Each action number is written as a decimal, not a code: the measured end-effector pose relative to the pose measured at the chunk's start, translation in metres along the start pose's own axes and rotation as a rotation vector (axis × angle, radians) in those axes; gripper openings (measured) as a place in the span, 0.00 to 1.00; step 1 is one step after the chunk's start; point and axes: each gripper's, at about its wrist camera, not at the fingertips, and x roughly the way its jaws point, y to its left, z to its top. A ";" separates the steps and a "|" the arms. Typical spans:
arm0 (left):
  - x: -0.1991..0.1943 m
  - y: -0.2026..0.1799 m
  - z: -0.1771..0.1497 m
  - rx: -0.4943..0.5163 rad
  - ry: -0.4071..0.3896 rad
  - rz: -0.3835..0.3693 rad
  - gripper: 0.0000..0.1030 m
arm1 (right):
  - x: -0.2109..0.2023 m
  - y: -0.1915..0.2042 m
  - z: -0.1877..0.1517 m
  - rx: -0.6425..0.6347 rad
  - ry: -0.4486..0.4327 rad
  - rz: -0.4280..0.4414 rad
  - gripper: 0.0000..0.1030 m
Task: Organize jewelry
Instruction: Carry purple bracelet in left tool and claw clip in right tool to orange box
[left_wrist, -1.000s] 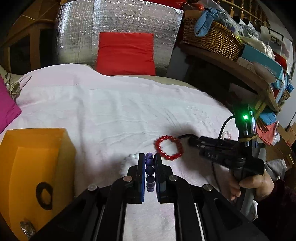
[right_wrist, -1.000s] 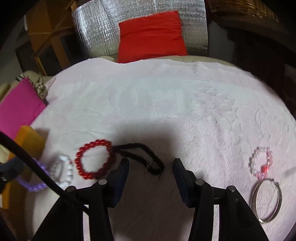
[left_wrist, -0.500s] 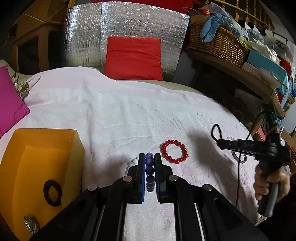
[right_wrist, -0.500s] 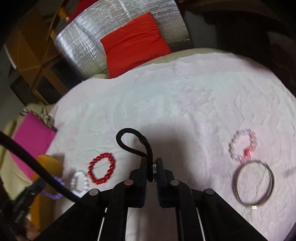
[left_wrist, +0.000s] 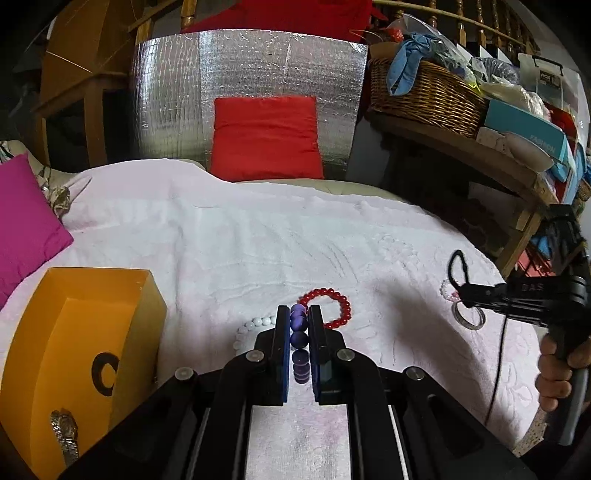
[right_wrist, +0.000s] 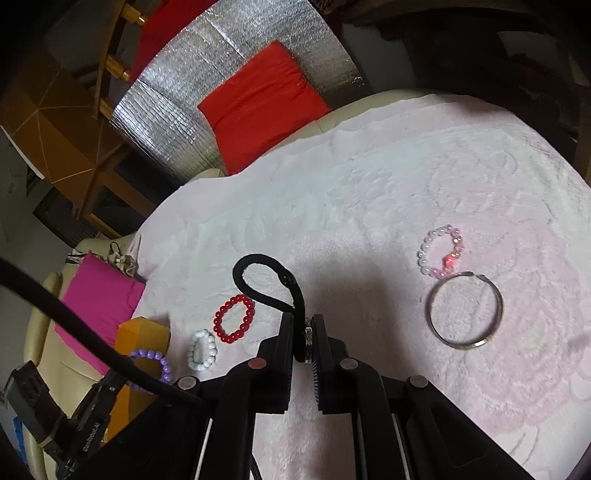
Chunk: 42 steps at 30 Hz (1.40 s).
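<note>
1. Leftmost, the orange box (left_wrist: 48, 354) stands open at the white bedspread's (left_wrist: 229, 240) left edge, a watch (left_wrist: 64, 435) and a black ring (left_wrist: 105, 373) already inside; it is judged the collecting place.
2. Right of the box, the left tool (left_wrist: 299, 323) is clenched on the purple bead bracelet (left_wrist: 298, 338), held clear of the cloth, probably for carrying to the box.
3. Just right of the box on the cloth lie the white bead bracelet (right_wrist: 201, 349) and the red bead bracelet (right_wrist: 234, 317), not yet collected.
4. Farther right, the right tool (right_wrist: 302, 334), jaws just closed, grips the black cord loop (right_wrist: 264, 278), lifted off the cloth.
5. Farthest from the box rest the pink bead bracelet (right_wrist: 441, 251) and, touching it, the metal bangle (right_wrist: 463, 310).
</note>
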 end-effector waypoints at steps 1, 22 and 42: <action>0.000 0.001 0.000 -0.001 0.001 0.007 0.09 | -0.003 0.000 -0.002 0.007 0.000 0.000 0.10; -0.026 0.006 0.004 0.027 -0.078 0.178 0.09 | 0.008 0.044 -0.029 -0.093 0.038 0.041 0.10; -0.060 0.038 0.004 -0.025 -0.143 0.251 0.09 | 0.028 0.096 -0.048 -0.197 0.052 0.125 0.10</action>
